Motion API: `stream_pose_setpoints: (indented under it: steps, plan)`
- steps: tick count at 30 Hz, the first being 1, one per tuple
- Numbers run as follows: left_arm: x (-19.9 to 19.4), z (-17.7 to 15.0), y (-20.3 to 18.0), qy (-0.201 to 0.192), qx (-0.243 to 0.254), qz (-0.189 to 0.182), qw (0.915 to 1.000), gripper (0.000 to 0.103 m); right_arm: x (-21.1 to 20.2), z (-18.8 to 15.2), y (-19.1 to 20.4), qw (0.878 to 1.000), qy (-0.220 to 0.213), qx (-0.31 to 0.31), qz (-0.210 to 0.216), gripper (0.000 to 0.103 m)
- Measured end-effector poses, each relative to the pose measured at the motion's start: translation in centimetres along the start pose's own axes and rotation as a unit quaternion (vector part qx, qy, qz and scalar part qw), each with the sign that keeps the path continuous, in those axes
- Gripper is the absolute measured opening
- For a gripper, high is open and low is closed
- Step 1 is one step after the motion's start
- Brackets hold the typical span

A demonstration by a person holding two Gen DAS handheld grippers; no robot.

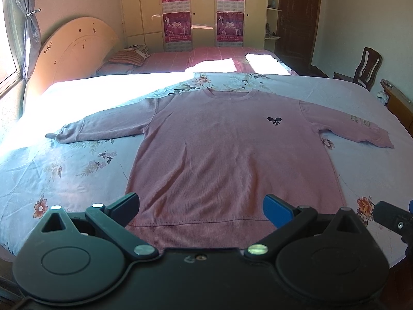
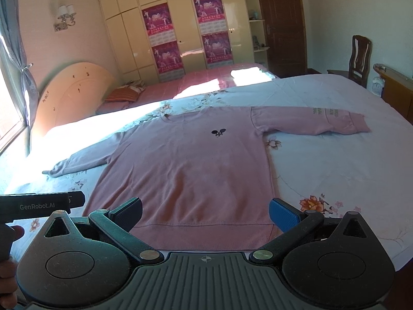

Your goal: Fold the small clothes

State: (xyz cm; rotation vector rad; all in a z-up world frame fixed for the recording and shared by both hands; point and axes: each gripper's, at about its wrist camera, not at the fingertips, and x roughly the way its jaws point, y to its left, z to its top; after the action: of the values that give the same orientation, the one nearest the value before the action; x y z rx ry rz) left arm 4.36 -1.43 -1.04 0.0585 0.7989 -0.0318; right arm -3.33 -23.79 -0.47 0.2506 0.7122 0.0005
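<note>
Folding has not begun, we judge: the pink sweatshirt (image 1: 232, 155) lies flat and face up on the floral bedspread (image 1: 77, 170), both sleeves spread wide (no crease anywhere). Our left gripper (image 1: 202, 208) and right gripper (image 2: 205, 213) hover near the hem, jaws apart, holding nothing. Every fold remains.

Harsh window (image 1: 7, 51) sunlight, blown-out glare across bed (image 1: 77, 93), fisheye-bent dark corners

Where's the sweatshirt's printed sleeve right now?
In both views the printed sleeve stretches out flat to the right of the pink sweatshirt on the floral bedsheet, its cuff toward the wooden chair.
</note>
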Motion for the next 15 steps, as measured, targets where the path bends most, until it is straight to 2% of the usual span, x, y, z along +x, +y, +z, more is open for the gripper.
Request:
stream_pose_setpoints:
  steps: [15]
  plan:
    - [9.5, 6.3, 3.5, 0.007, 0.018, -0.012, 0.9997, 0.103, 7.8, 4.2, 1.2, 0.998, -0.017, 0.029, -0.061, 0.103]
